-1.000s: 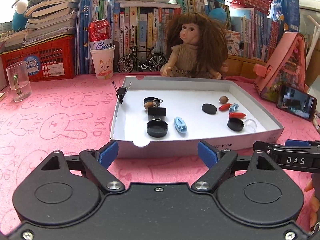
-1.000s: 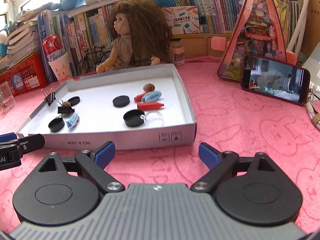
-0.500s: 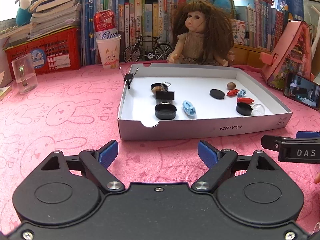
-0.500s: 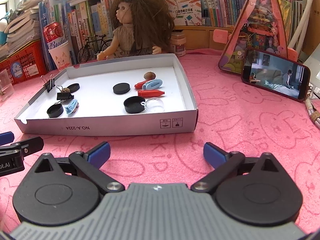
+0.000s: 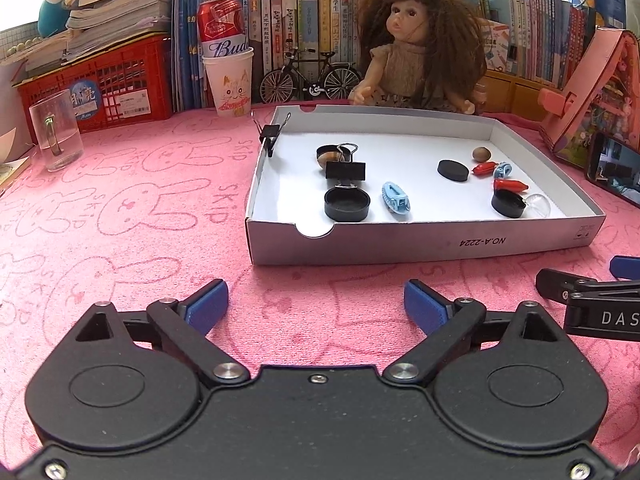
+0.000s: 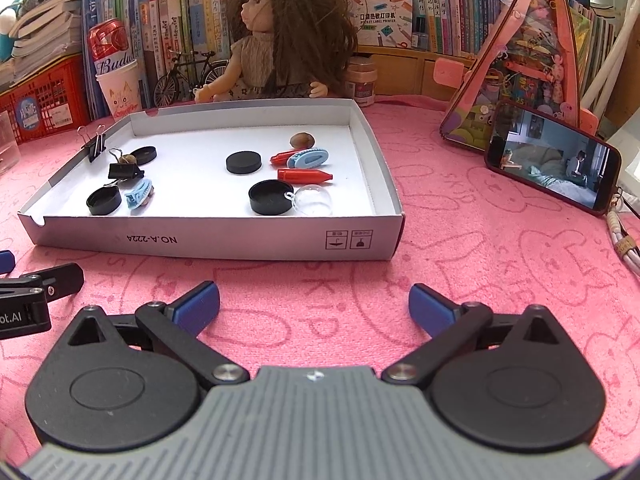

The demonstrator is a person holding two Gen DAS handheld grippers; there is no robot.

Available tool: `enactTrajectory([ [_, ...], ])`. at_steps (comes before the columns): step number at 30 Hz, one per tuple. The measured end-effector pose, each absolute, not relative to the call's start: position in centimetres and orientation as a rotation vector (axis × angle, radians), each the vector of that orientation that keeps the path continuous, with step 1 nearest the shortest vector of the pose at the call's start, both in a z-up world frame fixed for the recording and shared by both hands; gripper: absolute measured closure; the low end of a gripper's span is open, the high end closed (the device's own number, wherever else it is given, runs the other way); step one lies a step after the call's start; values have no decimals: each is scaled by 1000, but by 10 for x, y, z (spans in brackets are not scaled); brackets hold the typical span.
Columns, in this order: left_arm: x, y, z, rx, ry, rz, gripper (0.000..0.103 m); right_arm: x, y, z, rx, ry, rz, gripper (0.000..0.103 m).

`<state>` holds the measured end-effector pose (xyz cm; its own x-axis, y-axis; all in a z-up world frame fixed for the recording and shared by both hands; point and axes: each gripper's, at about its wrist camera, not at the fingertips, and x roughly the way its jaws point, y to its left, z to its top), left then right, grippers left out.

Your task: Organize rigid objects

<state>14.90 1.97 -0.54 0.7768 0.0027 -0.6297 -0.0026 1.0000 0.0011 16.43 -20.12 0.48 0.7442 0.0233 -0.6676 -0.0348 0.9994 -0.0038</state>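
Note:
A shallow white cardboard tray lies on the pink cloth and holds several small items: black lids, a black binder clip, blue hair clips, red caps, a nut and a clear dome. Another binder clip grips the tray's left wall. My left gripper hangs before the tray's near wall, its jaws opening with nothing between them. My right gripper stands open and empty there too.
A doll, a toy bicycle, a cup with a red can, a red crate and books line the back. A glass stands at the left. A phone and pink case sit right.
Both grippers drew back from the tray, so it looks smaller and farther off. Both sets of jaws spread a little wider.

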Motion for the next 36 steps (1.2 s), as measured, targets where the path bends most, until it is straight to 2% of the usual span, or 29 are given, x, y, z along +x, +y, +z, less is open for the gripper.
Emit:
enactTrajectory([
  [6,151,20,-7,-3,693,21,1,164,-201,5,-17,731,32,0],
  [36,152,21,-7,-3,694,22,0,164,-201,5,-18,731,32,0],
])
